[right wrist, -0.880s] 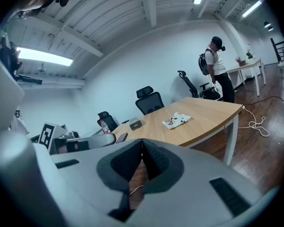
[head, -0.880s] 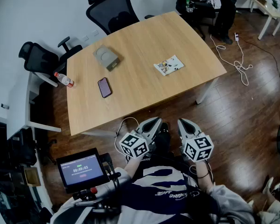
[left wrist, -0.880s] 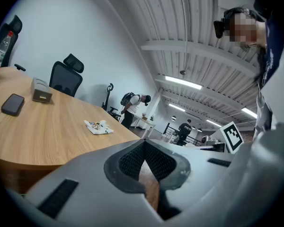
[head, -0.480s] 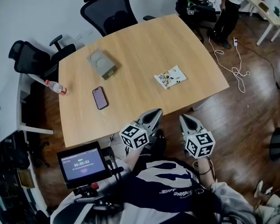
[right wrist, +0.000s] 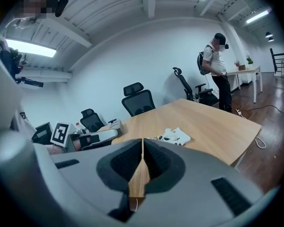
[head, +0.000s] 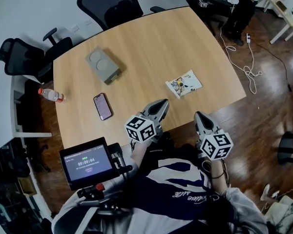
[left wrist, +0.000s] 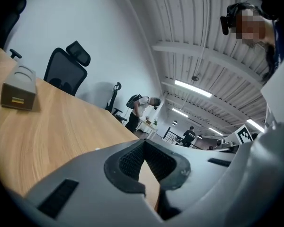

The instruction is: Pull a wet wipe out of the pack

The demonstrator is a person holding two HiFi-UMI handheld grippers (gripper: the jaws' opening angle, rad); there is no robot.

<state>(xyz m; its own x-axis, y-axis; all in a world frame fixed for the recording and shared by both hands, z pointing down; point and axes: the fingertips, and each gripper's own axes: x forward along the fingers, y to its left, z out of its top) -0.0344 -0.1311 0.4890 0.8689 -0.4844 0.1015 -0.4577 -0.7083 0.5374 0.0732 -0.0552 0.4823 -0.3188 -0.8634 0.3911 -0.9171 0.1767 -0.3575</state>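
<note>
The left gripper (head: 162, 104) has its jaws pressed together with nothing between them, and the right gripper (head: 199, 115) is closed and empty as well. Over the last second both have come forward toward the pack (head: 184, 84). The left gripper's tip now reaches over the near edge of the surface (head: 151, 43), on the near-left side of the pack. The right gripper sits on the pack's near-right side, short of that edge and over the floor. Neither touches the pack, which lies just beyond and between the two tips. It has kept its place on the surface, well apart from the phone (head: 103, 106) and the grey box (head: 103, 65) off to its left.

This looks like the approach only. No wipe shows, and the jaws would have to open before anything can be pinched.

The pack lies flat with its printed face up. In the head view its long axis runs roughly along the near edge of the surface, rising slightly to the right. The right gripper view shows it just right of the jaw line (right wrist: 175, 135). Where its opening sits cannot be made out.
</note>
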